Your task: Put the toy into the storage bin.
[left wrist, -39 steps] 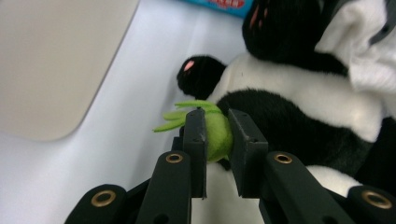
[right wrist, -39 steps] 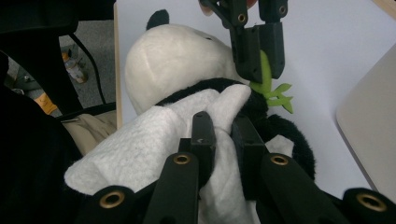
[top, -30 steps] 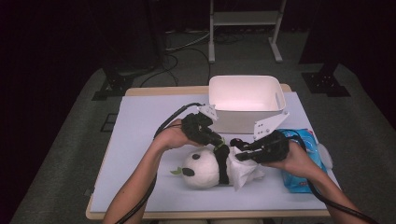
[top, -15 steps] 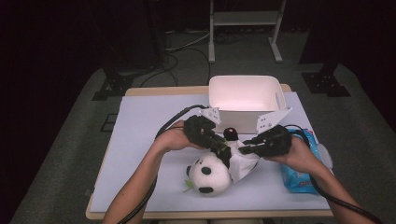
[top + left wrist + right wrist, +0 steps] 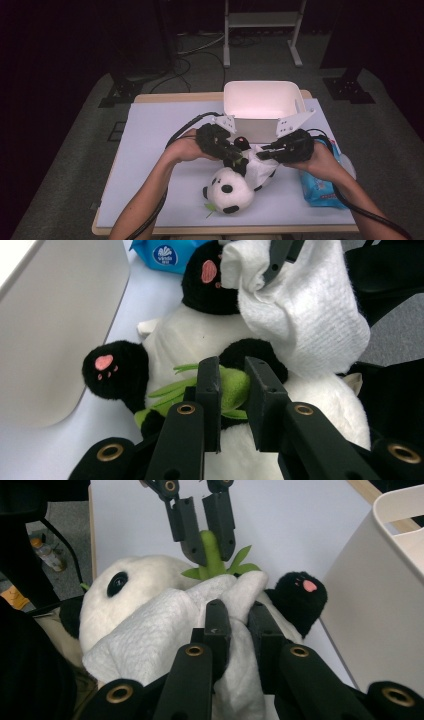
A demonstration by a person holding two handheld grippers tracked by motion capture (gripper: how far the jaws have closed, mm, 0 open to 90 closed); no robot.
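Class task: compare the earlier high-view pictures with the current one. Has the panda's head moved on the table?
Yes. The panda's head has swung from the table's left side toward the near edge, ending lower and further right, more nearly below the white bin.

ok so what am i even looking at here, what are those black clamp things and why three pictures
A person sits at a table holding a two-jaw gripper in each hand. One picture looks down from above; the other two come from cameras riding on each gripper. The left gripper is shut on the green bamboo sprig of a plush panda. The right gripper is shut on a white cloth lying over the panda. A white bin and a blue tissue pack lie nearby.
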